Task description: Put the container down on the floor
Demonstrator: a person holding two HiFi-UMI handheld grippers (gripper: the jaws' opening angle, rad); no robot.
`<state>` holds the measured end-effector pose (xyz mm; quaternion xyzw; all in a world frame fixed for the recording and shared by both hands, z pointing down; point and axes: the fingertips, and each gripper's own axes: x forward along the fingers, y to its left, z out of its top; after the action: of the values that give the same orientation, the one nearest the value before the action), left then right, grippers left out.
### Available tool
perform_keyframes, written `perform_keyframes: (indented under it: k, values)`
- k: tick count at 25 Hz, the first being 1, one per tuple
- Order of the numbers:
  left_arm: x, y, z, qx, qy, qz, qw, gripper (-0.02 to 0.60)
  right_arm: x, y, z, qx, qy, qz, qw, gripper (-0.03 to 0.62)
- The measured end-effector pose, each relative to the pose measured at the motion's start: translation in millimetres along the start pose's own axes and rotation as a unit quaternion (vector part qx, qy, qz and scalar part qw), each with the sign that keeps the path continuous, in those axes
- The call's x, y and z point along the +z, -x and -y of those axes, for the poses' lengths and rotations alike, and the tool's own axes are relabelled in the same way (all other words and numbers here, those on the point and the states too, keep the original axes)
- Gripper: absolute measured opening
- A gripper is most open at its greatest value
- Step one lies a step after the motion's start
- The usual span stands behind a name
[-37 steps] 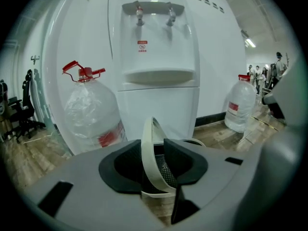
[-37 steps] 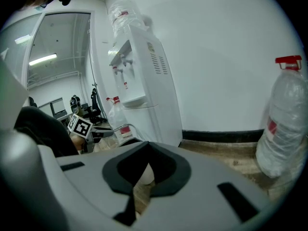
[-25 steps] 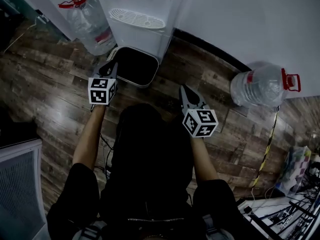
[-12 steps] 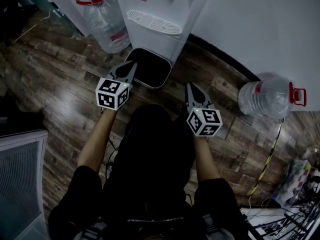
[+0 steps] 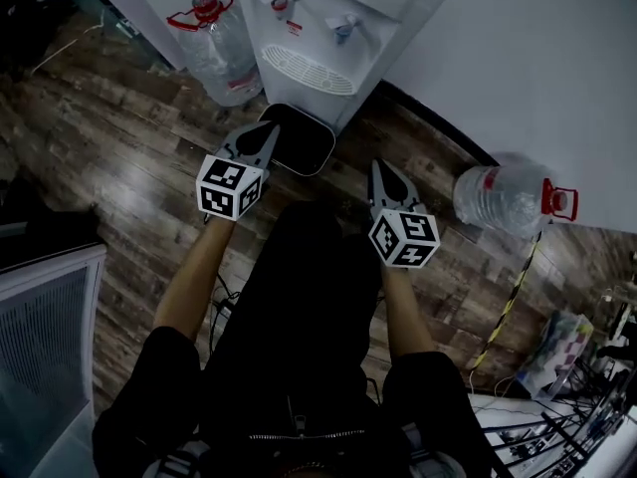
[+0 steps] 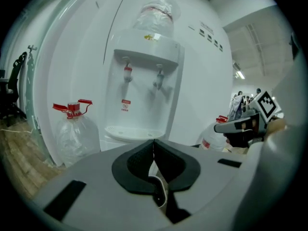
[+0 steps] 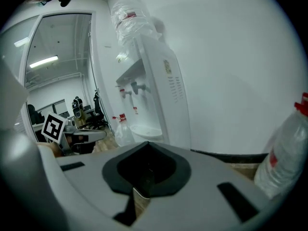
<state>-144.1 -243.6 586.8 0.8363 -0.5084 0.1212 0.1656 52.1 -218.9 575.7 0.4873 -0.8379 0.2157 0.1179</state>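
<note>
Container (image 5: 299,139) on floor (image 5: 119,139), beside dispenser (image 5: 333,23)

The head view is dim; the floor (image 5: 119,167) and the person's clothes (image 5: 299,317) sink near black. Both gripper views are brighter, bulged, dark at the corners; a ceiling lamp (image 7: 43,61) shines far left.

floor (image 5: 100,137): wood | dispenser (image 5: 343,13): glossy plastic | container (image 5: 304,142): matt | bottle (image 5: 503,199): clear plastic
</note>
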Motion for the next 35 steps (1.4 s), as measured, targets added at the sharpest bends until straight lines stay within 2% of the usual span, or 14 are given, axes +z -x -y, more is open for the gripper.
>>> perform_keyframes:
  k: [5, 12, 17, 22, 28, 35]
  values:
    - [73, 36, 17, -0.008, 0.008, -0.024, 0.9996, 0.015, 78, 36, -35, -0.002, -0.003, -0.023, 1.000, 0.009]
    - [191, 91, 44, -0.008, 0.019, -0.037, 0.9991, 0.015, 193, 98, -80, 0.000, -0.007, -0.041, 0.999, 0.009]
    - [257, 120, 77, -0.024, 0.009, -0.044, 0.9987, 0.015, 260, 138, -103, 0.004, -0.010, -0.038, 0.999, 0.009]
    - [308, 148, 110, -0.022, -0.014, -0.028, 0.9993, 0.015, 303, 170, -125, 0.002, 0.008, -0.013, 1.000, 0.009]
    - [356, 176, 134, -0.013, 0.001, 0.000, 0.9999, 0.015, 347, 202, -151, 0.003, 0.026, 0.034, 0.999, 0.009]
    - [381, 217, 163, -0.010, -0.011, 0.024, 0.9996, 0.015, 359, 251, -170, 0.003, 0.038, 0.063, 0.997, 0.009]
